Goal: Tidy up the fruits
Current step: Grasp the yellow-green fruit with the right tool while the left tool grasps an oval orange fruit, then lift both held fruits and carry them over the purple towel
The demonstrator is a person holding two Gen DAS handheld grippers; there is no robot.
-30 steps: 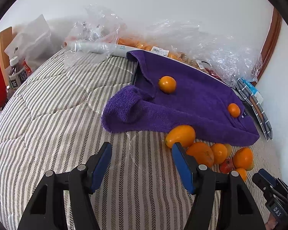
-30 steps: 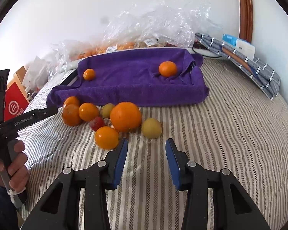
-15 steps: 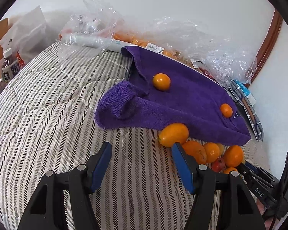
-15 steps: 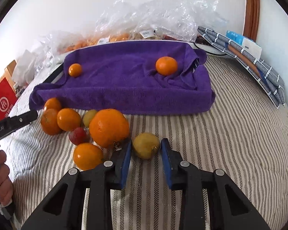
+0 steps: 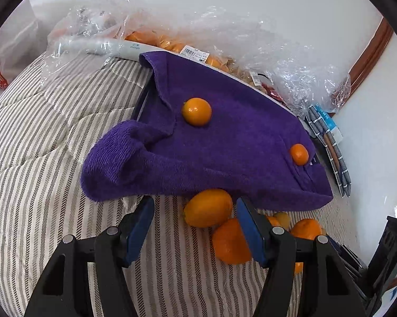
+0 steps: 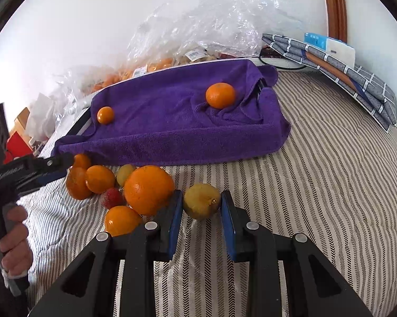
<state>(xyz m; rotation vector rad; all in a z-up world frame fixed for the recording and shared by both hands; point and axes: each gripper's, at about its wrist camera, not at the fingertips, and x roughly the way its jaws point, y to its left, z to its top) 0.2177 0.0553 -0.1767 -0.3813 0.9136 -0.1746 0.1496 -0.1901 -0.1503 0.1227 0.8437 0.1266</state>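
A purple towel (image 5: 225, 142) covers a tray on the striped bed, with two small oranges (image 5: 196, 111) (image 5: 299, 154) on it. In front lies a pile of fruit. My left gripper (image 5: 193, 212) is open, its jaws either side of an oval orange fruit (image 5: 207, 207). My right gripper (image 6: 201, 200) has closed around a yellow lemon (image 6: 201, 200); both pads touch its sides. A big orange (image 6: 148, 189), smaller oranges (image 6: 99, 178) and a red strawberry (image 6: 112, 198) lie to its left. The towel (image 6: 182, 116) lies behind.
Crinkled clear plastic bags with more fruit (image 5: 172, 45) line the wall behind the towel. Folded grey checked cloth (image 6: 338, 71) lies at the back right. The left gripper and the hand holding it (image 6: 27, 170) show at the left of the right wrist view.
Both grippers moved forward to the fruit pile. The right jaws narrowed onto the lemon. The left jaws came around the oval orange fruit.
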